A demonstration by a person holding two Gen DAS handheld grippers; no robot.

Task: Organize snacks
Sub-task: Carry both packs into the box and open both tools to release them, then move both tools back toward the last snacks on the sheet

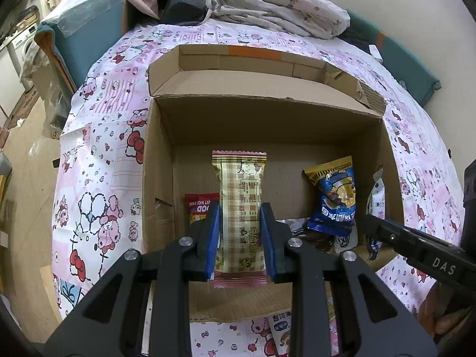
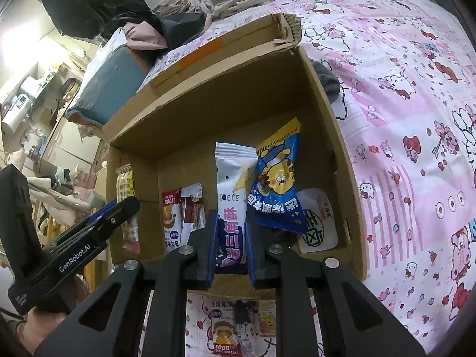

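My left gripper [image 1: 241,217] is shut on a beige plaid snack pack [image 1: 241,178], held upright over the left part of an open cardboard box [image 1: 160,154]. My right gripper [image 2: 230,217] is shut on a white and purple snack pack [image 2: 232,178], standing upright inside the box [image 2: 327,113]. A blue pack with a yellow bear [image 2: 276,184] leans just right of it. A red and white pack [image 2: 171,208] and a white pouch [image 2: 318,223] lie on the box floor. In the right wrist view the left gripper [image 2: 131,205] shows at the left with its beige pack [image 2: 125,184].
The box sits on a pink cartoon-print cloth [image 2: 401,148]. More snack packs [image 2: 226,333] lie on the cloth in front of the box. A heap of clothes [image 1: 267,3] and a teal cushion [image 1: 86,38] stand behind it. Cluttered shelves lie at the far left.
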